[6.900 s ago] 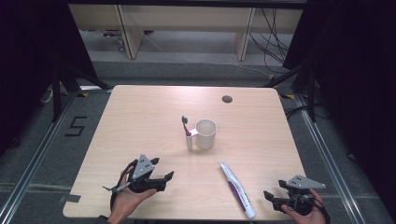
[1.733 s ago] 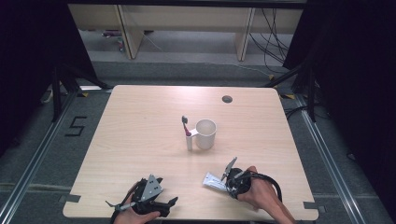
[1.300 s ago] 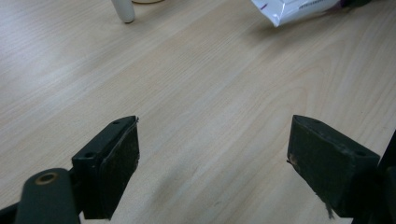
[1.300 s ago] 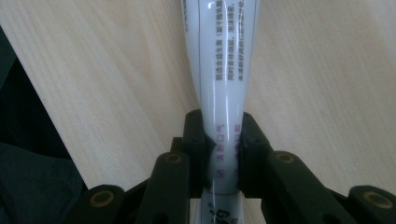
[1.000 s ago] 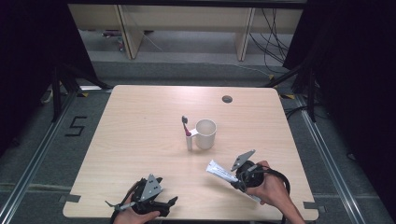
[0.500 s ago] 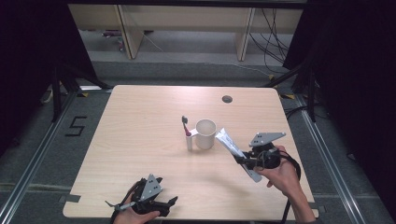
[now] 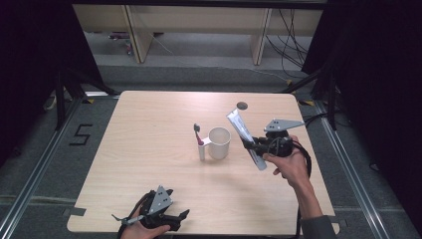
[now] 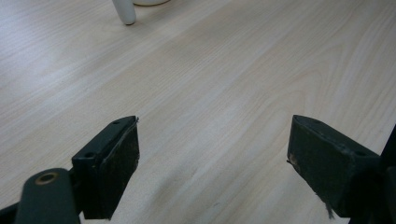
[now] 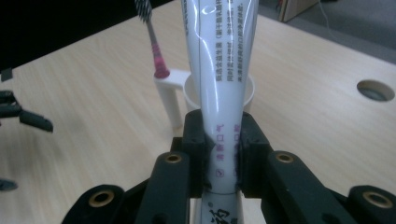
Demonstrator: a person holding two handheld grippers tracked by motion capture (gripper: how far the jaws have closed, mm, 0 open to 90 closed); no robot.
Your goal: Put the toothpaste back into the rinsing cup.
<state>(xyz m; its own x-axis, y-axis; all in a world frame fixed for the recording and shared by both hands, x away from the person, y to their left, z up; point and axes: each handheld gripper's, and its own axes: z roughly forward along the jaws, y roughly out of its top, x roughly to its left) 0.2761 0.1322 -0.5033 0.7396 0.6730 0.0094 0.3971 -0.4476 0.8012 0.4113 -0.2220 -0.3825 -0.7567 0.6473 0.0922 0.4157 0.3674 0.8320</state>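
Right, my right gripper [image 7: 255, 146] is pinching the toothpaste tube [image 7: 245, 138] across its lower body, pads pressed into both sides, as the right gripper view shows dead centre with the tube [image 9: 219, 84] rising straight up the frame. In the high view the tube sits right of centre, tilted, its flat crimped end up and toward the upper left, its lower end hanging below my jaws. Just to its left stands the white cup [image 7: 219, 143], and on the cup's handle side the toothbrush [image 7: 198, 138] stands upright with bristles on top. Down at the bottom left of the high view, my left gripper [image 7: 175, 217] rests low near the table [image 7: 149, 124] edge, jaws spread with bare wood between them.

Now the risks. Soft tube, narrow grip: if I swing it fast it may pivot in the pads and miss the cup's mouth. Coming in too low, its hanging end could clip the rim and tip the cup, or knock the toothbrush off its perch. Squeezing harder might only buckle the tube.
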